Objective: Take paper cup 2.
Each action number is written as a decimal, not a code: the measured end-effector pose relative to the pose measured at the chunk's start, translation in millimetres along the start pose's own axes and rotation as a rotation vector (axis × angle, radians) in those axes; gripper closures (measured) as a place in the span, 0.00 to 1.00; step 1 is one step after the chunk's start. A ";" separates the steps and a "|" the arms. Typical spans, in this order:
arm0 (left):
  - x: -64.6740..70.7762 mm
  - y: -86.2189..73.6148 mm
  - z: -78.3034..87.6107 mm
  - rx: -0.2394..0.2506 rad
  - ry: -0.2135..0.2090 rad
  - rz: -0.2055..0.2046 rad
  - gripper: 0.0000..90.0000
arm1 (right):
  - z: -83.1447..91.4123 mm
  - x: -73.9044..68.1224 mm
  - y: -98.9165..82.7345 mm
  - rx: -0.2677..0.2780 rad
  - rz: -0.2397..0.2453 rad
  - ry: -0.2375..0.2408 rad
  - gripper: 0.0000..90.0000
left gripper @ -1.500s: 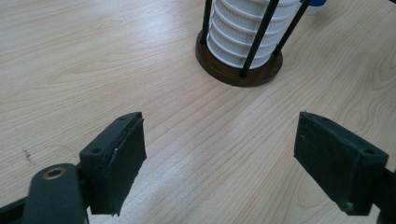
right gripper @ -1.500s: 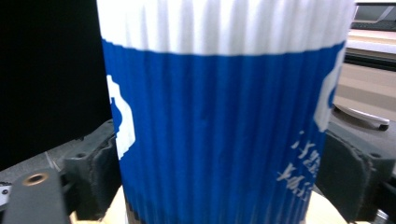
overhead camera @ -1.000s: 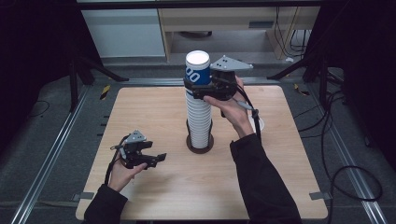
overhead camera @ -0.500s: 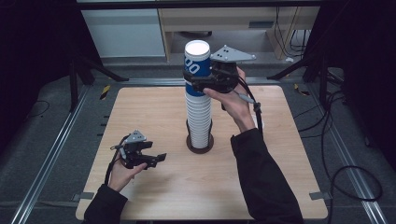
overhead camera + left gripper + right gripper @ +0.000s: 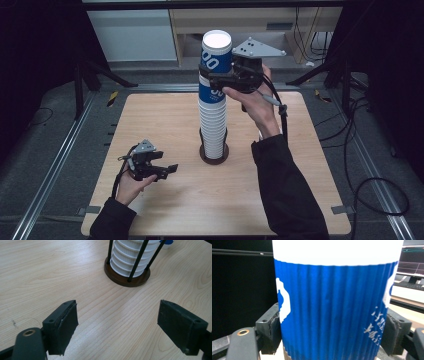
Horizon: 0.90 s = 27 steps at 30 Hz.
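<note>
Ribbed blue paper cup (image 5: 216, 54) with a white rim, clamped at mid-wall by the right gripper (image 5: 220, 80) and held atop a tall nested stack of white paper cups (image 5: 214, 120), above the middle of the pale wooden counter (image 5: 150, 120). Pads pressed against opposite sides of the corrugated sleeve in the right gripper view, jaws drawn in about as far as the cup wall allows. Stack standing upright in a round dark-brown holder (image 5: 127, 278) ringed by thin black rods (image 5: 137, 261). Left gripper (image 5: 161, 170) resting low on the near left of the counter, well apart from the holder, jaws spread wide over bare wood and holding nothing.

Likely handling: very light, thin-walled, easily dented or ovalled under a hard squeeze; ridged sleeve offering decent friction, so little risk of slipping. Best hold judged to be the ribbed mid-wall, below the white rim band, where the double layer stiffens the cup; the rim itself too soft to pinch. Nested cups prone to sticking together, so a straight upward pull looks safer than a tilted one, which could rock the whole stack against the rods.
</note>
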<state>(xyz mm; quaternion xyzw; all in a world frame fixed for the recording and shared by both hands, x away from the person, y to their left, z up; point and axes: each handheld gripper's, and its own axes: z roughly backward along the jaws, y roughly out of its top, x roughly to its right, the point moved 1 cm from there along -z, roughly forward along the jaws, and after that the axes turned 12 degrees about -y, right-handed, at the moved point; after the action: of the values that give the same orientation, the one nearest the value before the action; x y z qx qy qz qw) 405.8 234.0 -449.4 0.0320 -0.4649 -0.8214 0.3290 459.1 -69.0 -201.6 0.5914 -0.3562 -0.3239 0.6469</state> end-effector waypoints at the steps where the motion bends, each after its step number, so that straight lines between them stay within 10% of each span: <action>1: 0.0 0.1 0.2 0.001 -0.001 0.001 0.18 | 2.8 1.3 0.0 0.003 0.004 -0.002 0.22; 27: 5.9 2.4 -0.9 -0.005 -0.011 -0.019 0.18 | 78.2 54.2 -78.5 -0.089 -0.015 -0.056 0.22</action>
<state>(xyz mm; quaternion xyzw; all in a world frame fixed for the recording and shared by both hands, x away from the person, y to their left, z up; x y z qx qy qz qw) 402.7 229.2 -446.5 0.0312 -0.4644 -0.8257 0.3188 422.3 -163.4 -271.9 0.5555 -0.3548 -0.3608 0.6598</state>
